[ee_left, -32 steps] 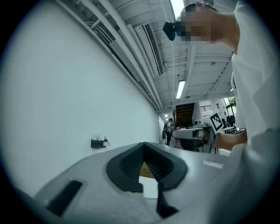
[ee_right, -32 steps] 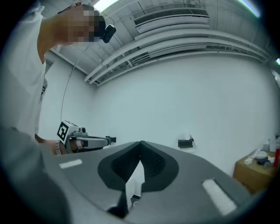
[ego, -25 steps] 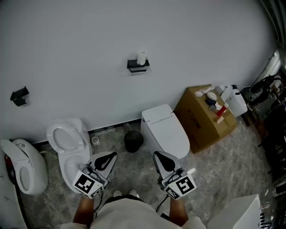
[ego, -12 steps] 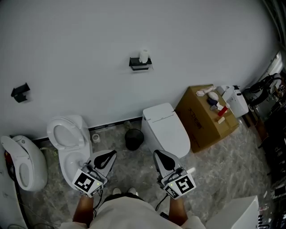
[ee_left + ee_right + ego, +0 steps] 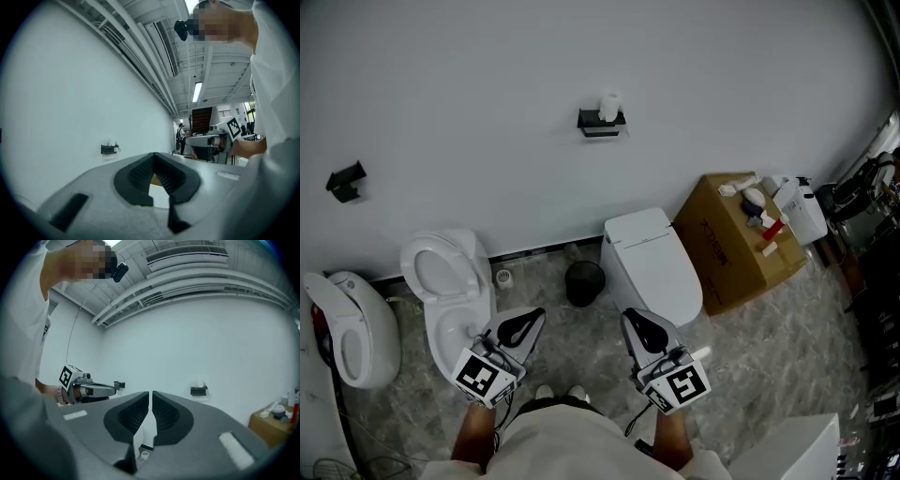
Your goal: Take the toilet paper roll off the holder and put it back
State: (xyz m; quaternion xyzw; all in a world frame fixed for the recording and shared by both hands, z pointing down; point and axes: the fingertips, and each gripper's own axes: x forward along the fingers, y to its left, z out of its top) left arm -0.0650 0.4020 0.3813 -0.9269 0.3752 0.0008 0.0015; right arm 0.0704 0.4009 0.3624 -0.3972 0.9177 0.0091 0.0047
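Roll (image 5: 608,106): stood upright on top of holder (image 5: 601,122); not yet taken off. It is judged light, soft and easily crushed, its paper giving fair friction. A gentle pinch across its sides above the holder is advised. Left gripper (image 5: 528,323): held well below the holder, jaws pressed together, nothing between. Right gripper (image 5: 636,326): held likewise well below the holder, jaws all but closed, a hairline slit just opened, nothing between.

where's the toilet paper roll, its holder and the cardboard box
toilet paper roll (image 5: 608,105), head view, middle of the white roll
holder (image 5: 598,121), head view, black front edge under the roll
cardboard box (image 5: 733,246), head view, bare brown face
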